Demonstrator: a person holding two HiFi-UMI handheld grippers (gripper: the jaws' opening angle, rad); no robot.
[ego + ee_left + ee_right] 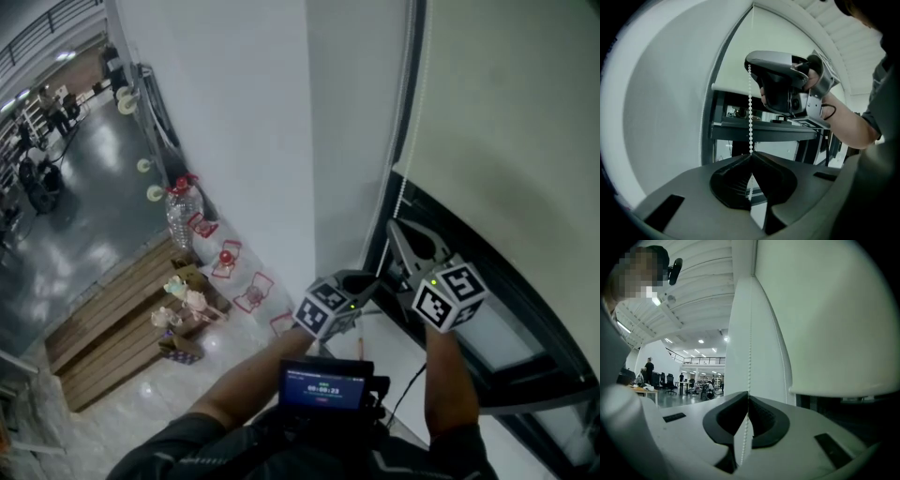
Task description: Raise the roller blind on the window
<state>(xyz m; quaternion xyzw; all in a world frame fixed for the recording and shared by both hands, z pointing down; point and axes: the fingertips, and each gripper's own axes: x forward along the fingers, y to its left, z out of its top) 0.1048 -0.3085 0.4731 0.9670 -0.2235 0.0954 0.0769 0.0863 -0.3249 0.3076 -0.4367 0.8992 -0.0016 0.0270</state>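
Jaws of left gripper (751,158) and right gripper (748,395) clench the chain (750,108) — right higher — likely to haul the blind (511,103) up hand-over-hand.

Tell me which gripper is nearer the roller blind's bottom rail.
Right. The right gripper is shut on the bead chain about level with the bottom rail, beside it; the left gripper is shut on the same chain lower down, below the rail.
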